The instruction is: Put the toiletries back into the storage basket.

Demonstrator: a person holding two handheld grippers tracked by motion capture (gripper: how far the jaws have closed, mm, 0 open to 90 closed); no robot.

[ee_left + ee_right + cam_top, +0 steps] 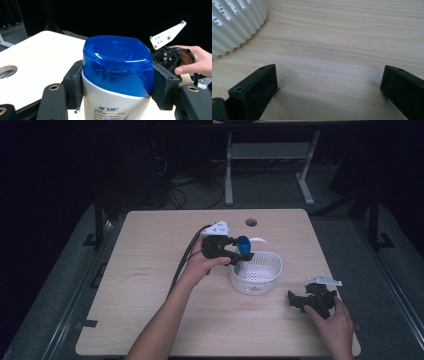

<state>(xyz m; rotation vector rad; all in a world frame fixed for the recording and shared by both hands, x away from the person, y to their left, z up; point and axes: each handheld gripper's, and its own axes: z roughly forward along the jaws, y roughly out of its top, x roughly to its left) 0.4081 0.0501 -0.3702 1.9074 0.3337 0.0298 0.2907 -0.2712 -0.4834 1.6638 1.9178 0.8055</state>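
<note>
Nearest to me, at the front-right of the wooden surface (pixel 150 285), my right hand (pixel 334 326) holds the right gripper (pixel 306 298) low on the wood. Its fingers (pixel 255 91) are spread wide apart w/ nothing btwn them, just bare grain. In the right gripper view the ribbed wall of the white basket (pixel 235 23) sits off to the upper left, apart from the fingers.

Further in, near the middle of the surface, the white basket (pixel 257 272) stands w/ its perforated wall and a handle at the back. My left hand (pixel 202 262) brings the left gripper (pixel 239 252) in from the left, over the basket's left rim. Its fingers (pixel 73 86) are clamped on a white bottle w/ blue cap (pixel 117 75), one pad each side just under the cap. Bottle is upright, its lower part down inside the basket (pixel 244 262); can't tell if it touches the bottom.

Beyond the bottle, a round hole (pixel 251 222) sits near the far edge of the surface.
</note>
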